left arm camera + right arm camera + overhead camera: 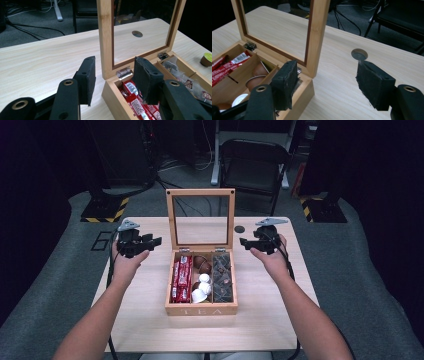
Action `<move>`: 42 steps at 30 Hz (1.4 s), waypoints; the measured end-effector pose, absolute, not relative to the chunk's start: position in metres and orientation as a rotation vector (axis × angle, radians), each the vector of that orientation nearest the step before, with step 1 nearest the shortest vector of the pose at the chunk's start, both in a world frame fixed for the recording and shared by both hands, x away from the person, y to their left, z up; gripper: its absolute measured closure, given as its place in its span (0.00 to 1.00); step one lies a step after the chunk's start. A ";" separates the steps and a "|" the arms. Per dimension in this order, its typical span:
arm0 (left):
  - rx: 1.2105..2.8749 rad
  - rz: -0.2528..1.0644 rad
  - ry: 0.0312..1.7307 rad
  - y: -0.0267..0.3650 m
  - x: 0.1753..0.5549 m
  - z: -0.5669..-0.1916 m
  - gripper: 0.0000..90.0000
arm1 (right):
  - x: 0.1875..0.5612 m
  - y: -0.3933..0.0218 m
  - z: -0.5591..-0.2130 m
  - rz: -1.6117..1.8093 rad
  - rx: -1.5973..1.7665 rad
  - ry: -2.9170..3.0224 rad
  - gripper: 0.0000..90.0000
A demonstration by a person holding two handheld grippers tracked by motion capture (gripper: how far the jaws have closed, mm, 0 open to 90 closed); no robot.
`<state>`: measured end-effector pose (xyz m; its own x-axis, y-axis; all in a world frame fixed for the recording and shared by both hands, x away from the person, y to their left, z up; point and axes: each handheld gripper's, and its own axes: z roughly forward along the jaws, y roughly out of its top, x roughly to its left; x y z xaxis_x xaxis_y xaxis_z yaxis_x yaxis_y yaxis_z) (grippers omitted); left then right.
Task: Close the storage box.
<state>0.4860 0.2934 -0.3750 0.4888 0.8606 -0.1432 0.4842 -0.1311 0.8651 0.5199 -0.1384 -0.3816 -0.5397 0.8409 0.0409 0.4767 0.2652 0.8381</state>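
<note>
A wooden tea box (201, 309) sits at the centre of the desk (260, 320), its glass-paned lid (201, 193) standing upright. It has three compartments: the left holds red packets (182, 279), the middle brown capsules (201, 264) and three white capsules (202, 287), the right dark tea bags (222, 276). The left gripper (156, 240) at centre left and the right gripper (243, 242) at centre right flank the lid, fingers released, grasping nothing.

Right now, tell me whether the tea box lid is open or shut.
Open. The lid stands upright on its hinges behind the box, and the packets and capsules inside are in plain sight.
</note>
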 end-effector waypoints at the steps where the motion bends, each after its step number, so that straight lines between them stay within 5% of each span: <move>1: 1.782 0.488 1.136 0.294 0.486 -0.375 0.59 | 0.521 -0.137 -0.381 1.193 1.198 2.126 0.37; 42: 1.799 0.470 1.130 0.290 0.488 -0.378 0.59 | 0.564 -0.095 -0.399 1.181 1.196 2.182 0.36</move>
<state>0.4876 0.2899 -0.3775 0.5034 0.8514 -0.1471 0.4963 -0.1456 0.8559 0.5635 -0.0949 -0.3990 -0.5628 0.8244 0.0596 0.5007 0.2827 0.8182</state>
